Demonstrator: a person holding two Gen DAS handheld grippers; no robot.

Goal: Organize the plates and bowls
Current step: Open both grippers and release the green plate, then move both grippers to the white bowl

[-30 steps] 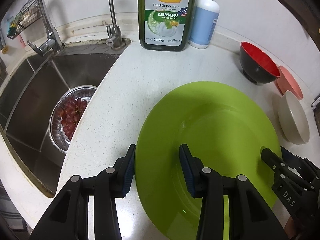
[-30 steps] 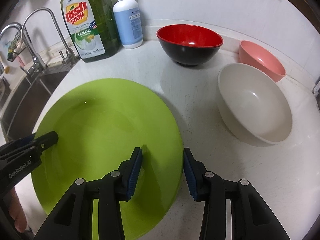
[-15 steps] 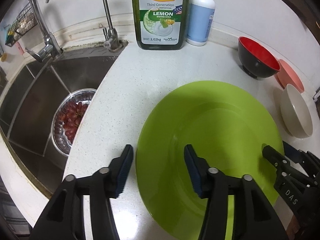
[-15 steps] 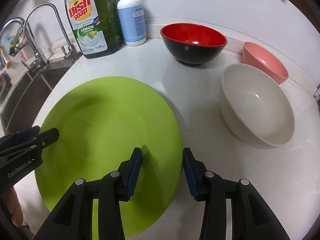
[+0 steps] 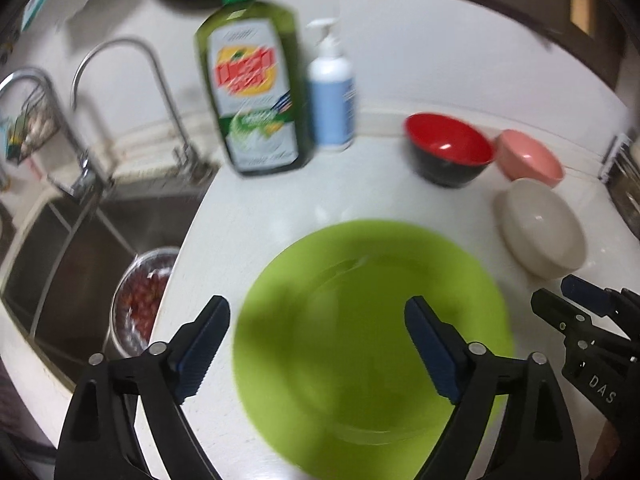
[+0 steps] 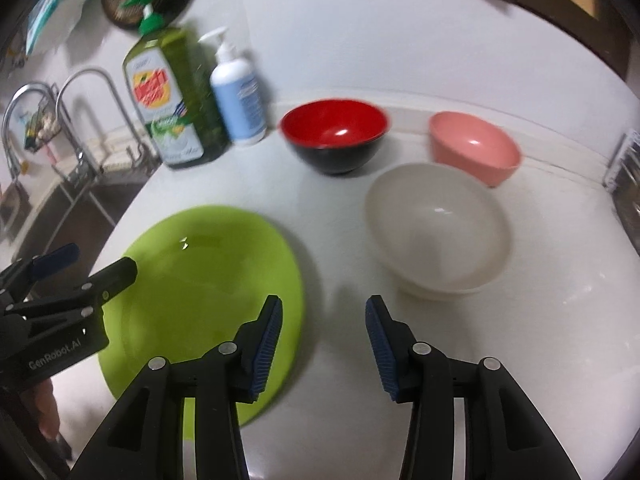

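Observation:
A large lime-green plate (image 5: 360,320) (image 6: 200,280) lies flat on the white counter. My left gripper (image 5: 318,350) hangs open above the plate's near side, holding nothing. My right gripper (image 6: 324,344) is open too, over the plate's right rim and the bare counter beside it. Behind the plate stand three bowls: a black bowl with a red inside (image 5: 448,152) (image 6: 334,140), a pink bowl (image 5: 530,160) (image 6: 474,152) and a cream bowl (image 5: 540,234) (image 6: 438,228). Each gripper shows at the edge of the other's view.
A green dish-soap bottle (image 5: 252,92) (image 6: 172,96) and a blue pump bottle (image 5: 332,100) (image 6: 238,96) stand at the wall. To the left is a steel sink (image 5: 72,240) with taps and a metal bowl of red grapes (image 5: 140,300). A metal rack (image 6: 626,176) is at the right edge.
Both grippers have pulled back and risen from the plate. The left one has opened much wider. The right one's fingers, astride the rim before, now sit above and clear of it.

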